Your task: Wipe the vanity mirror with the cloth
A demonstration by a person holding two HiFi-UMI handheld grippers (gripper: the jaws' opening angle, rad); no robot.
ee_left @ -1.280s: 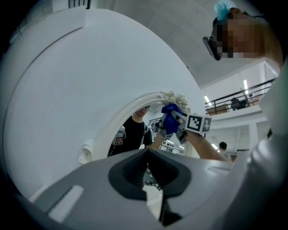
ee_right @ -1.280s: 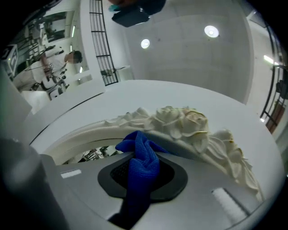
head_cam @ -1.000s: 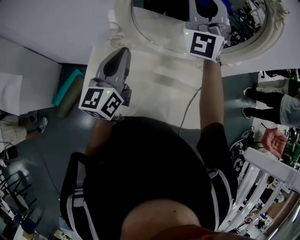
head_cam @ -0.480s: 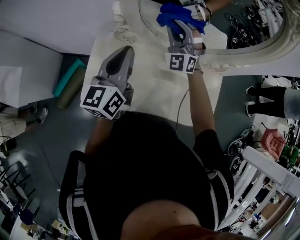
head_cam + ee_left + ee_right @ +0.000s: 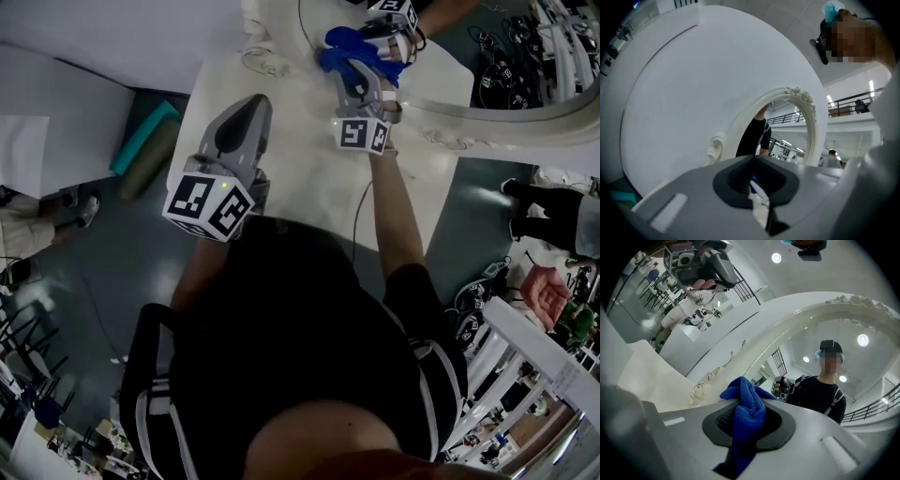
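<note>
The vanity mirror (image 5: 525, 56) has an ornate white frame (image 5: 487, 111) and stands at the far edge of the white table (image 5: 309, 187). My right gripper (image 5: 359, 66) is shut on a bunched blue cloth (image 5: 345, 49), held at the mirror's lower left rim, close to the glass. In the right gripper view the cloth (image 5: 749, 406) fills the shut jaws of the right gripper (image 5: 747, 425), with the frame (image 5: 797, 317) curving ahead. My left gripper (image 5: 249, 101) hovers over the table's left part, shut and empty. Its own view has the left gripper (image 5: 753, 185) pointing at the mirror (image 5: 787, 136).
A thin cable (image 5: 361, 220) runs across the table toward me. On the floor to the left lie a teal pad (image 5: 141, 136) and an olive roll (image 5: 148, 164). A person (image 5: 562, 220) stands at the right, and a white railing (image 5: 525, 352) is at lower right.
My right gripper has carried the cloth leftward and toward me, from the glass to the mirror's lower left rim. The left gripper has stayed where it was.
</note>
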